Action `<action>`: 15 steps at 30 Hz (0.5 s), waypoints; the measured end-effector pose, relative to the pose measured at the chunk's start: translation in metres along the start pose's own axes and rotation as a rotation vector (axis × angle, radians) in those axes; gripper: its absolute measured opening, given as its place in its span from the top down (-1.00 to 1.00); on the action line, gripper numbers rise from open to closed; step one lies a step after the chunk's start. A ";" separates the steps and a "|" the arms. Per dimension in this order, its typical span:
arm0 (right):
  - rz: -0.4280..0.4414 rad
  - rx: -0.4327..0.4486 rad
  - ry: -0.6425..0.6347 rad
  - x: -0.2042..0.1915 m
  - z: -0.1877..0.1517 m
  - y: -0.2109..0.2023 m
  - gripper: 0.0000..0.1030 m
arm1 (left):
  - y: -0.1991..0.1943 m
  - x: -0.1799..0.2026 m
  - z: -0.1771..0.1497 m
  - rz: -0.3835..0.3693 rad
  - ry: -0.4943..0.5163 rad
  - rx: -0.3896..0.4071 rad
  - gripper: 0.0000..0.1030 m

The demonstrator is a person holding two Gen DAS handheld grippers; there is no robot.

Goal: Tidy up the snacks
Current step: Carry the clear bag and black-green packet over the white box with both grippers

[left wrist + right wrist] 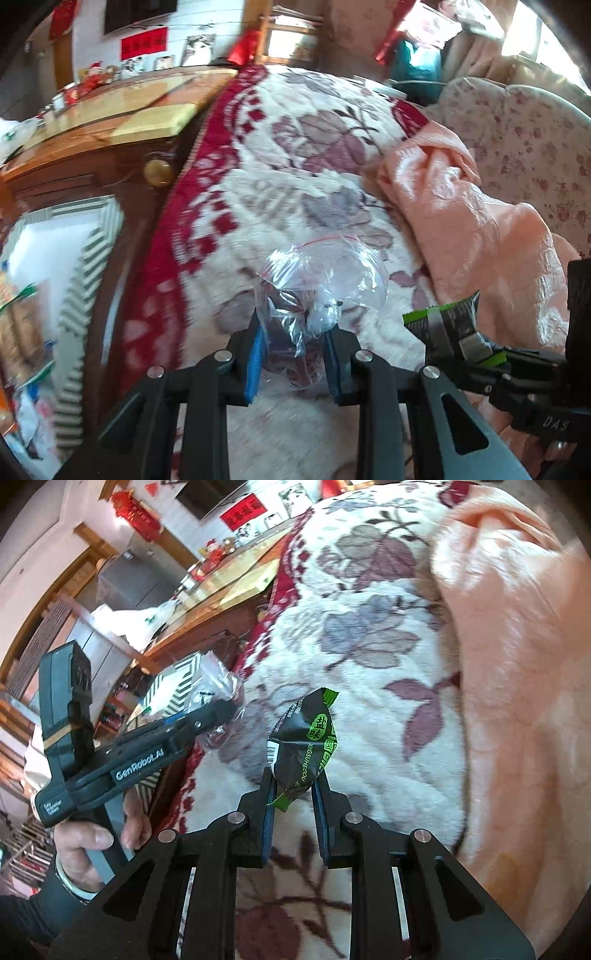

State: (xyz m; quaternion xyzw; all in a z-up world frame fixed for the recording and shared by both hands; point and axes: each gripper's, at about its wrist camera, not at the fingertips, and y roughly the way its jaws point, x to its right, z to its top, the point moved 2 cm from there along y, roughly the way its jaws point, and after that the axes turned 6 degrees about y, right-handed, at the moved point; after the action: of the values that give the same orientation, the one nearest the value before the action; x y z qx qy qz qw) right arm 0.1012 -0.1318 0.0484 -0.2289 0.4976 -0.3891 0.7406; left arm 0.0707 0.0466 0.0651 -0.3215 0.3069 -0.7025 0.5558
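1. At far left a carton [55, 236] with a striped, zigzag edge holds bright packets, smeared by motion and cut off by the frame, so they cannot be read.
2. A polished wooden desk [122, 110], glossy and reflective, carries small figurines too blurred to identify.
3. The left tongs [293, 325] are pinched on a thin, crinkled clear bag [325, 273] with a red zip line; something dark shows through the plastic but is hard to make out. The bag hangs over the blanket.
4. The blanket [295, 155] is plush fleece, cream with mauve flowers and a red border.
5. The right tongs [293, 779] are closed on a glossy black-and-green packet [306, 734], pillow-shaped with crimped ends, held above the blanket just right of the bag.
6. A peach quilt [517, 664], soft and rumpled, lies at right.
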 end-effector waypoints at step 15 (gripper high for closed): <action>0.028 -0.081 -0.178 -0.088 -0.005 0.040 0.66 | -0.060 -0.065 -0.027 0.162 -0.086 0.061 0.41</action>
State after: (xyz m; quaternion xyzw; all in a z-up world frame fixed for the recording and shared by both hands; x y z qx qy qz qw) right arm 0.0932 -0.0371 0.0662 -0.2854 0.4482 -0.3363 0.7776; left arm 0.0257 0.1241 0.0886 -0.3083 0.2861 -0.6500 0.6330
